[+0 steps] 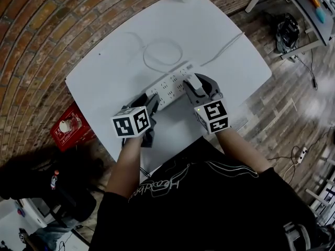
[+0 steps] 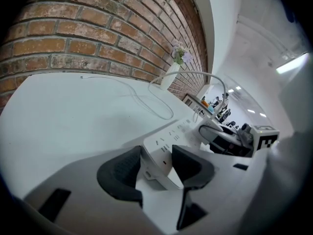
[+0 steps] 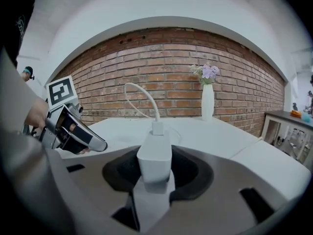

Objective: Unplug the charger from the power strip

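My left gripper slopes down at the white table, its tongs clamped on the power strip's left end. The charger stands on the strip's right end. There my right gripper, tilted less steeply, grips its sides.

head view: overhead, steeply down; gripper views: close, low (all share table)

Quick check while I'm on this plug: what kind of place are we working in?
Probably an office or lab workspace: a white table set against a brick wall, a wood-plank floor, and another desk standing nearby.
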Available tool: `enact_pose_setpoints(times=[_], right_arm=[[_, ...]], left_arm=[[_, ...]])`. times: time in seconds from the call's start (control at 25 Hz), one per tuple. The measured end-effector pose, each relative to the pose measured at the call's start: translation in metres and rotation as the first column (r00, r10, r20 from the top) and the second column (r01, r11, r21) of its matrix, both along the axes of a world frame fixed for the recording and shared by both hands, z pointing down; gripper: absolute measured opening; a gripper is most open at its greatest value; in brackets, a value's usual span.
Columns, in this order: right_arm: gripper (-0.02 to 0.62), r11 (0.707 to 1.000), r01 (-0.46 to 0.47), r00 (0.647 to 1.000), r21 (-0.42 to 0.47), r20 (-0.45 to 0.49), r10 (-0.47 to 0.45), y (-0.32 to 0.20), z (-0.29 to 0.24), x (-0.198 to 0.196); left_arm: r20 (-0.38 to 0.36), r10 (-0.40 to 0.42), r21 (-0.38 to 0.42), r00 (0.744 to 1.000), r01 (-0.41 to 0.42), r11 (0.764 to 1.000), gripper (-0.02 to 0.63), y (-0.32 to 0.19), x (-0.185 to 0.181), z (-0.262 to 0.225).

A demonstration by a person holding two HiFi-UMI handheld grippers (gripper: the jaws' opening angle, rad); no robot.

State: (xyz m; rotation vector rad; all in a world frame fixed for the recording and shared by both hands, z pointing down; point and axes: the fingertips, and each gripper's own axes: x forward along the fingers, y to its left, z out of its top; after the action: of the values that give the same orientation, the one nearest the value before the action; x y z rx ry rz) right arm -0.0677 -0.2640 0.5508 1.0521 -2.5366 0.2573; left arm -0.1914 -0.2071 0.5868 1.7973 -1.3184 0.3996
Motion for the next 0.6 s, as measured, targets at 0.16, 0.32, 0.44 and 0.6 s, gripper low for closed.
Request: enact_pose_setpoints(times=[0.16, 0.32, 0.44, 0.6], right_arm=[[0.121, 1.000, -0.003, 1.000, 0.004, 0.009, 0.003, -0.0016, 0.0016, 0.0013], [0.120, 1.000, -0.013, 1.000, -0.007, -0.003, 0.013, -0.0010, 0.0038, 0.0029], [0.118, 1.000, -0.012, 1.000, -0.001, 0.019, 0.012, -0.0026, 0.0024, 0.0034], [0.118, 1.000, -0.022, 1.000, -0.003, 0.016, 0.022, -0.0024, 0.0022, 0.0037]], left_arm=[[-0.003, -0.003, -0.010, 1.000, 0.003, 1.000, 0.200, 0.0016, -0.0002, 0.0020], [0.002, -0.002, -0.004, 1.000, 0.002, 1.000, 0.199, 0.0006, 0.0000, 0.0009], [0.004, -0.001, 0.000, 1.000, 0.001, 1.000, 0.199, 0.0019, 0.0003, 0.0020], [-0.001, -0.006, -0.002, 1.000, 0.006, 1.000, 0.200, 0.0028, 0.0010, 0.0032]])
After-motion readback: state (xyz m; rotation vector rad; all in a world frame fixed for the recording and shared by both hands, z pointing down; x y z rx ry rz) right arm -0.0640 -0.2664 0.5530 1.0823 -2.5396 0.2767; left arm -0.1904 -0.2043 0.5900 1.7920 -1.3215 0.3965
